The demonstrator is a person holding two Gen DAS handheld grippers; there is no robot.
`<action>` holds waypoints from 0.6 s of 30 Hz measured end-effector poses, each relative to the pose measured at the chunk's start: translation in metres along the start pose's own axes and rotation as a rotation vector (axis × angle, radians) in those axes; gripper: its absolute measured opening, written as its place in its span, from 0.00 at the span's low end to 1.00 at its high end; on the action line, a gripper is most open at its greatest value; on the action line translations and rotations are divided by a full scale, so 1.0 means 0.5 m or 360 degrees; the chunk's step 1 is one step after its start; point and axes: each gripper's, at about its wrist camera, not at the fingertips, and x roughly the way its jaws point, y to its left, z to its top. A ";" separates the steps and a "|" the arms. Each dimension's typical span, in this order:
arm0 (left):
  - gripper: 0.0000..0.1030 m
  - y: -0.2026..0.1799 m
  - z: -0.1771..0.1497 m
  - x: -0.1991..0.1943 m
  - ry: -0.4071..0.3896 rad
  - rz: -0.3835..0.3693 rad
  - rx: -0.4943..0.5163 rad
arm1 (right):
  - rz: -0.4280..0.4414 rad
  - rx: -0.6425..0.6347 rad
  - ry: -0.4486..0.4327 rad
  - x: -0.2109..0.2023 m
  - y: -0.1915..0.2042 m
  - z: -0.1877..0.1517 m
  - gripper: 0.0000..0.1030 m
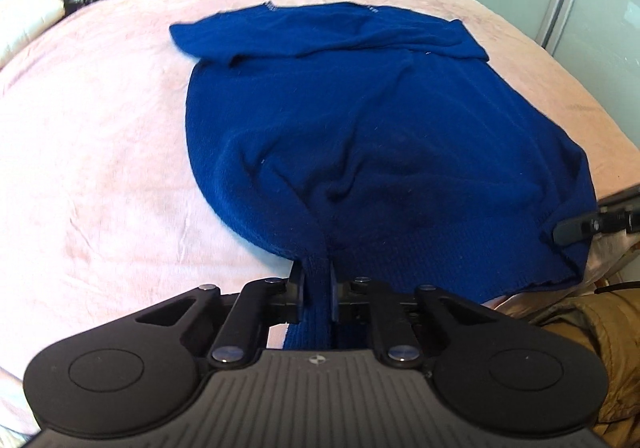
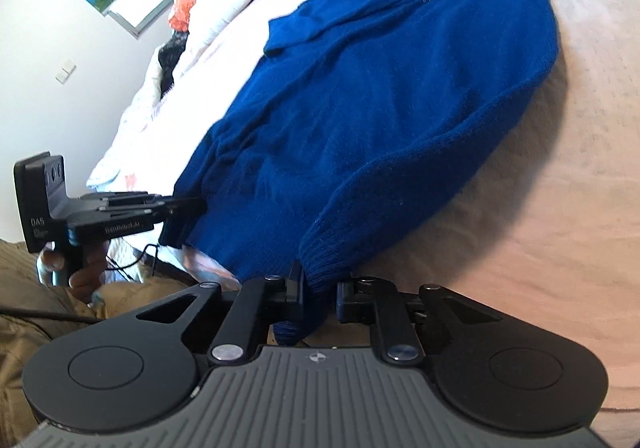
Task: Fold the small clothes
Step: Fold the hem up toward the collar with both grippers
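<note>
Left gripper, lower centre of frame: jaws closed on the ribbed hem of the blue sweater. Right gripper: jaws clamp another hem corner. Sweater spreads upward across the pink bed cover.

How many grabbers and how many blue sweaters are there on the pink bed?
Blue sweater: 1
Grabbers: 2, the left gripper and the right gripper, each pinching the sweater's hem
Pink bed cover: 1
Total: 4
</note>
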 end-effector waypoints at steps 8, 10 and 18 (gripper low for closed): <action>0.10 -0.007 0.088 -0.046 -0.0243 -0.0015 -0.0032 | 0.0060 -0.0033 -0.0239 -0.044 0.002 0.059 0.16; 0.10 -0.002 0.120 -0.052 -0.0289 -0.0016 -0.0061 | 0.0052 -0.0048 -0.0290 -0.055 -0.003 0.080 0.16; 0.10 0.017 0.216 -0.053 -0.0402 0.0031 -0.0165 | 0.0056 -0.0097 -0.0494 -0.085 -0.028 0.175 0.16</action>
